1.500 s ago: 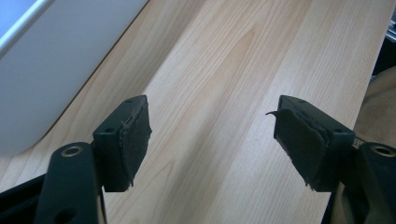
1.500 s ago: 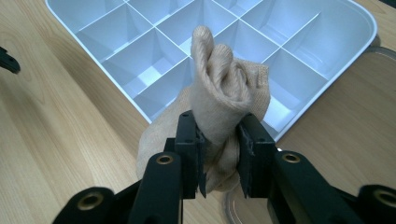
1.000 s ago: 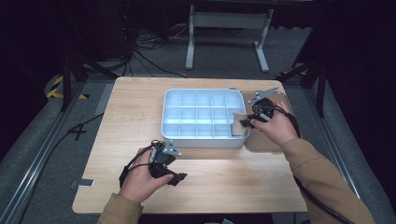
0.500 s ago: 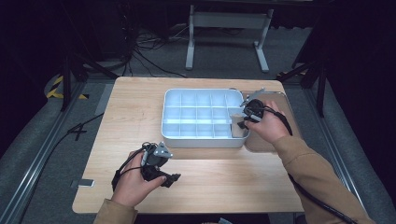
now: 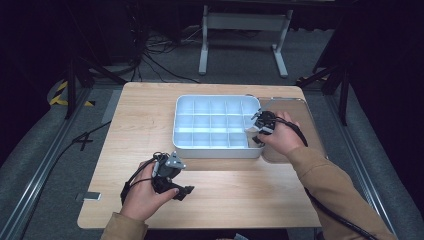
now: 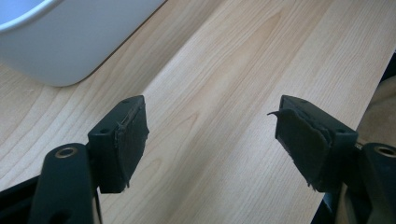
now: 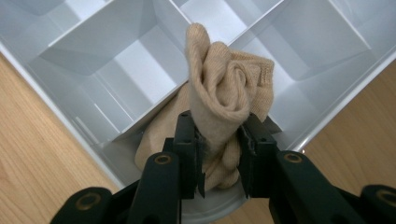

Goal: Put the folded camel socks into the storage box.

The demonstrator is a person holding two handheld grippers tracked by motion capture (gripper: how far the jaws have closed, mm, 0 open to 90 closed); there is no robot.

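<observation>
On the wooden table (image 5: 220, 200), the right claw (image 7: 219, 154) grips a rolled beige sock (image 7: 224, 88), lower end hidden; left claw (image 6: 210, 140) open.

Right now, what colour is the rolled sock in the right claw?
Plain beige, a light tan knit; the rolled sock shows best in the right gripper view.

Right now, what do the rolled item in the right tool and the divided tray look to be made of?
The rolled sock looks like soft beige knit fabric: ribbed cuff, fuzzy surface, bulging between the pads. The divided tray seems to be moulded white plastic, smooth and slightly glossy, with thin straight partitions.
</observation>
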